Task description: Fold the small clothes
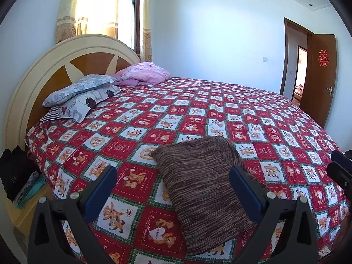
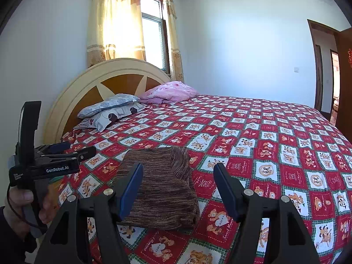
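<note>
One folded brown knit garment (image 1: pixel 204 195) lies near the bed's front edge on the red bear-print bedspread (image 1: pixel 220 110), bare cover stretching beyond toward three stacked pillows (image 1: pixel 81 94), while the left gripper (image 1: pixel 173 182) and right gripper (image 2: pixel 178 180) both hover wide-jawed, holding nothing.

Left tongs (image 1: pixel 172 177) and right tongs (image 2: pixel 178 175) both gaping wide, level, gripping nothing.

The black plastic left gripper (image 1: pixel 173 177) has blue-padded fingers (image 1: pixel 102 189) and round silver screws, as does the matching black right gripper (image 2: pixel 178 173). In the right wrist view, the left gripper's body bears white "GenRobot.AI" lettering and a thin black cable, gripped by a bare-skinned hand (image 2: pixel 24 206) with a dark sleeve.
</note>
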